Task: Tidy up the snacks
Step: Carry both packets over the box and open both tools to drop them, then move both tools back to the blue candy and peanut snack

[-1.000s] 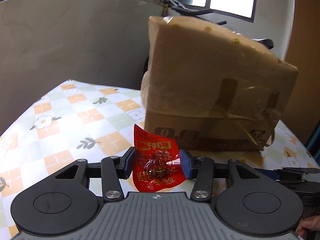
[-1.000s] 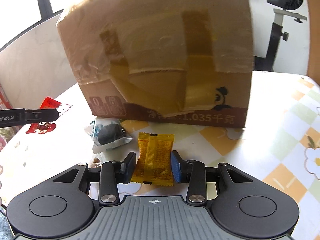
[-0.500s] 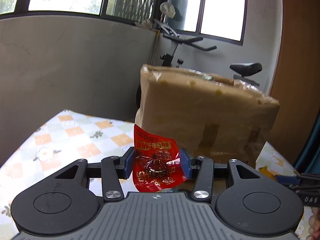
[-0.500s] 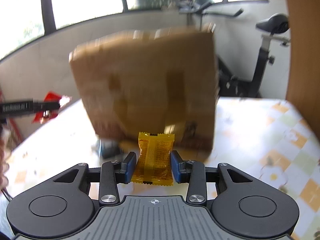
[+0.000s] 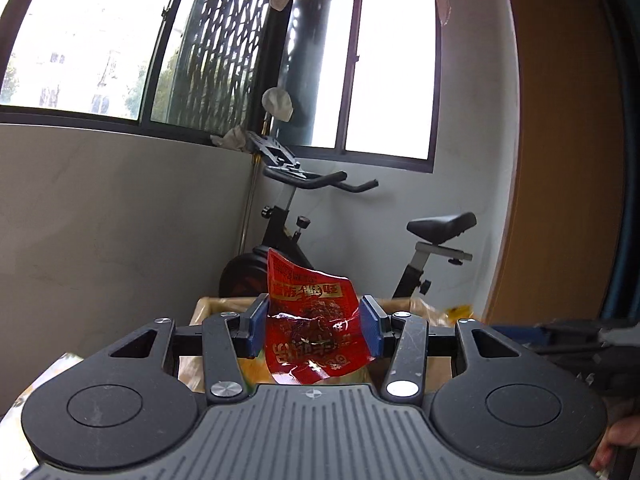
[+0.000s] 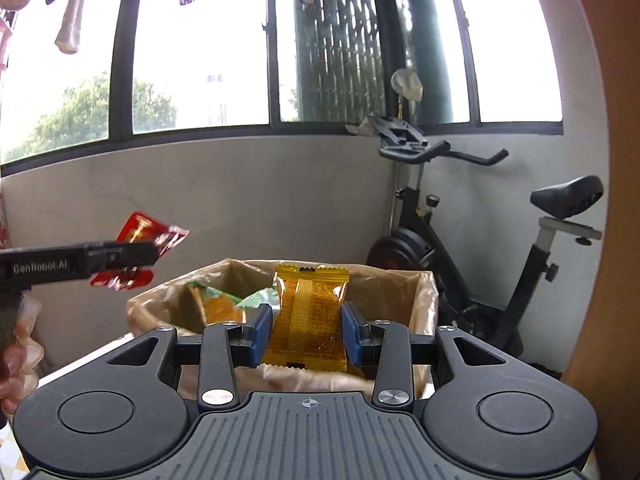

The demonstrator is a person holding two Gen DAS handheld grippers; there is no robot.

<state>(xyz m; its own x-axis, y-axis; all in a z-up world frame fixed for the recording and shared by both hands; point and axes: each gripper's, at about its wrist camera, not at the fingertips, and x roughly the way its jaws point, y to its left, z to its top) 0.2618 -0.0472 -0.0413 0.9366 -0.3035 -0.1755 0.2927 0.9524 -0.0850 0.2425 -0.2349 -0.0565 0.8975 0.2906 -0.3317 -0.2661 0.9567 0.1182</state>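
While both snack packets are clear of the table, neither is in the box yet. Red snack packet (image 5: 316, 324) sits clamped between the blue pads of the left gripper (image 5: 314, 330), crinkled, top corner sticking up; in the right wrist view the same packet (image 6: 138, 236) hangs just left of the cardboard box (image 6: 424, 300), above rim level. Yellow snack packet (image 6: 310, 316) is pinched upright between the pads of the right gripper (image 6: 307, 334), narrow stance, in front of and roughly over the box opening. Box is open-topped, lined with clear plastic, and already holds at least an orange packet (image 6: 218, 306) and a green packet (image 6: 260, 298) inside. Judgement: task is partly done; some snacks are stowed, two more are in transit. Remaining, as far as visible: carry both packets over the opening and release. Whether other snacks are left on the table cannot be told, as the tabletop is mostly hidden. Exercise bike (image 6: 472, 264) stands behind the box against the wall; laundry hangs at the window (image 6: 200, 44).
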